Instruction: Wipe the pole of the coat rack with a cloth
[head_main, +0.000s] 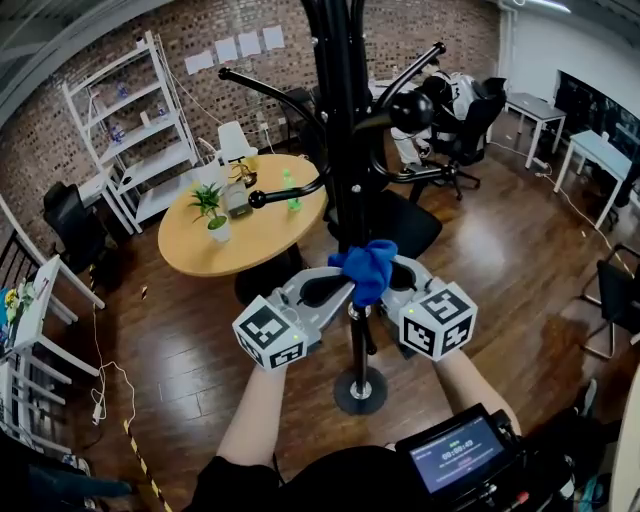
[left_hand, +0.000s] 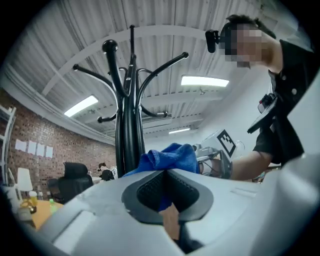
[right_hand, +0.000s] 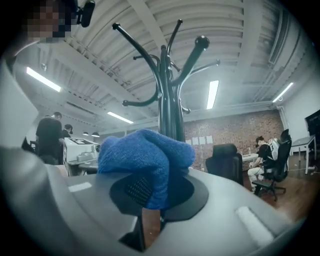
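The black coat rack pole (head_main: 343, 150) rises from a round base (head_main: 360, 391) on the wooden floor. A blue cloth (head_main: 367, 267) is bunched against the pole, between my two grippers. My left gripper (head_main: 335, 288) is shut on the cloth's left end, and my right gripper (head_main: 385, 287) is shut on its right end. In the left gripper view the cloth (left_hand: 170, 160) sits in the jaws (left_hand: 165, 197) right of the pole (left_hand: 127, 135). In the right gripper view the cloth (right_hand: 145, 157) fills the jaws (right_hand: 150, 192) below the pole (right_hand: 170, 110).
The rack's curved hooks (head_main: 405, 105) spread out above my grippers. A round wooden table (head_main: 240, 225) with plants stands behind on the left, white shelves (head_main: 135, 130) beyond it. Office chairs (head_main: 465, 125) and a seated person are at the back right. A screen device (head_main: 458, 455) hangs at my waist.
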